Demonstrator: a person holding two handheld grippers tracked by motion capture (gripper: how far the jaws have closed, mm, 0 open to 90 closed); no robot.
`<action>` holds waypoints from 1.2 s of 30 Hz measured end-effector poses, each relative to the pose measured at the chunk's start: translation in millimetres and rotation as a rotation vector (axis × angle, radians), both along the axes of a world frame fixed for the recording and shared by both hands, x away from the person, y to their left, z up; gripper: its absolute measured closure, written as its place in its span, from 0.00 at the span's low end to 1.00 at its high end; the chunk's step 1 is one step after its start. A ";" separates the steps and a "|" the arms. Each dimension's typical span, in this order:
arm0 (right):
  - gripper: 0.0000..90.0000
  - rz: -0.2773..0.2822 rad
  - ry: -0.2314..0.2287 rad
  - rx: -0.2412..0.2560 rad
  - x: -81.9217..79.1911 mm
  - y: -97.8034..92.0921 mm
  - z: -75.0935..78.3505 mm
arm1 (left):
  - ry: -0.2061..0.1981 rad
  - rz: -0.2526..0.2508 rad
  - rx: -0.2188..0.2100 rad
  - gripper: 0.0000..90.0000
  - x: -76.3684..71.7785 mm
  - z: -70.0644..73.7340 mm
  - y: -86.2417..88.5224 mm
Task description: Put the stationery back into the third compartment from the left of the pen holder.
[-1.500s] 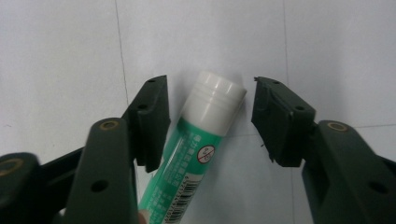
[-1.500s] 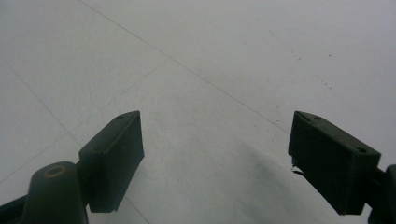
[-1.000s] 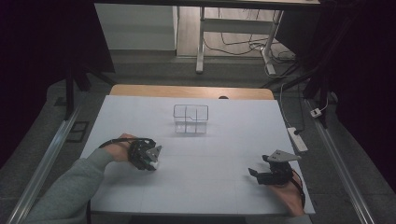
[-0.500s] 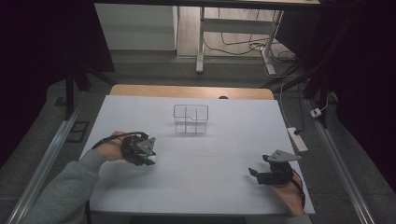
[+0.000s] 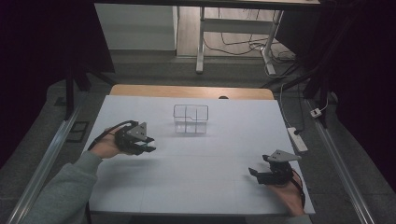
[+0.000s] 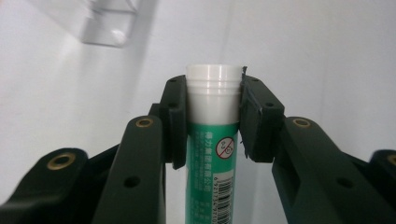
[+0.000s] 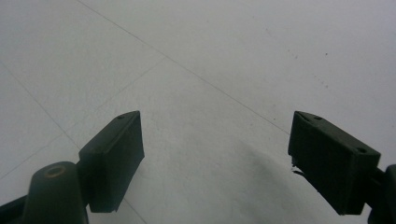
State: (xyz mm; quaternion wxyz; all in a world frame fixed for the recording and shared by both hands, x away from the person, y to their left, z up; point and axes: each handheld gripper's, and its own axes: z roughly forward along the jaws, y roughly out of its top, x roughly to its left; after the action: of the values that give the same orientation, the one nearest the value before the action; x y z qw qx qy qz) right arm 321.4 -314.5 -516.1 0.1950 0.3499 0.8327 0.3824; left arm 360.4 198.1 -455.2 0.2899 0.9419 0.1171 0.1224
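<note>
White paper covers the table in a dim room; a green tube is carried at the left, a clear divided box waits at the far middle.

Pinched between the jaws of the left gripper, the green tube with its white cap sits lengthwise along them, cap end forward, gripped just below the cap. Seen from the left gripper view, the box lies ahead, up and to the left. Judging by this, the step in hand is carrying the tube to the box: keep the pinch firm, lift clear of the rim, and line the tube up over one compartment before letting go. At the near right, the right gripper rests low over bare paper, jaws spread wide with nothing between them.
</note>
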 end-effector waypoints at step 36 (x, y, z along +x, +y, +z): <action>0.20 0.004 0.001 0.005 1.0 -0.1 -0.3 | -0.062 0.226 -0.430 0.71 6.5 31.5 1.5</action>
State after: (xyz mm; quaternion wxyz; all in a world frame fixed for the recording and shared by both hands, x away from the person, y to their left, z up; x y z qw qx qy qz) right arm 322.4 -314.6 -516.4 0.1927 0.3489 0.8325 0.3847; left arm 366.9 199.7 -423.7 0.4714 0.8353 0.2363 0.1553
